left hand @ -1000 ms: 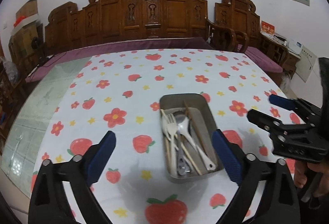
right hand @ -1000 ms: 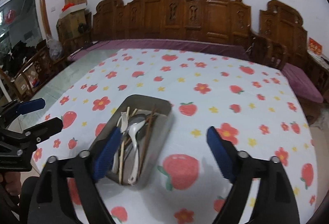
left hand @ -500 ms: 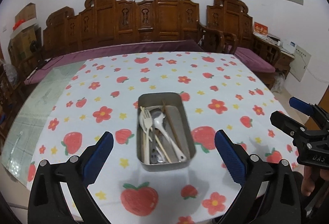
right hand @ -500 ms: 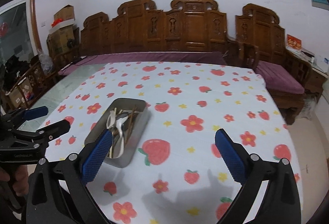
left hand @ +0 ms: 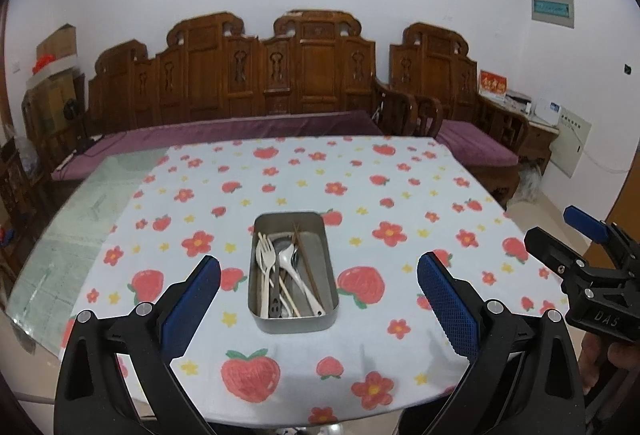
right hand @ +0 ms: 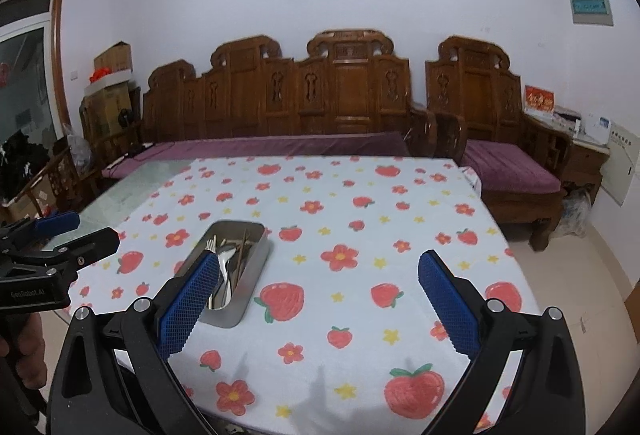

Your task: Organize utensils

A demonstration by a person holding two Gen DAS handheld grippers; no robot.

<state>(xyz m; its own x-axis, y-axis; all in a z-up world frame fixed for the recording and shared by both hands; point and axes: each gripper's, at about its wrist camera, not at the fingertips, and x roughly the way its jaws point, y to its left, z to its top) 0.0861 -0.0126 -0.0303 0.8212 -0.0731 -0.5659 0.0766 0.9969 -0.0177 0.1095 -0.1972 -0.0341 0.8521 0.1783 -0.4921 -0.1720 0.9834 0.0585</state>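
1. Left wrist view shows a metal box (left hand: 294, 271) in the middle of the table (left hand: 400, 171), on a cloth with strawberries and flowers.
2. Inside the box lie a white fork (left hand: 265, 267), a white spoon (left hand: 298, 275), a metal spoon (left hand: 280, 249) and brown chopsticks (left hand: 306, 263).
3. Their long sides run from 12 o'clock to 6 o'clock, the same way as the box. The fork tips and spoon bowls sit at the 12 o'clock end.
4. The left gripper (left hand: 318, 287) is wide open and holds nothing. The box shows between its blue pads, but farther off.
5. The right gripper (right hand: 318, 295) is wide open too, and empty. In its view the box sits at 10 o'clock.
6. The plastic pieces are probably light and a bit bendy. The metal ones are likely stiff and slippery. The chopsticks are thin and may roll.
7. I think the handles at the 6 o'clock end are the best place to pinch.
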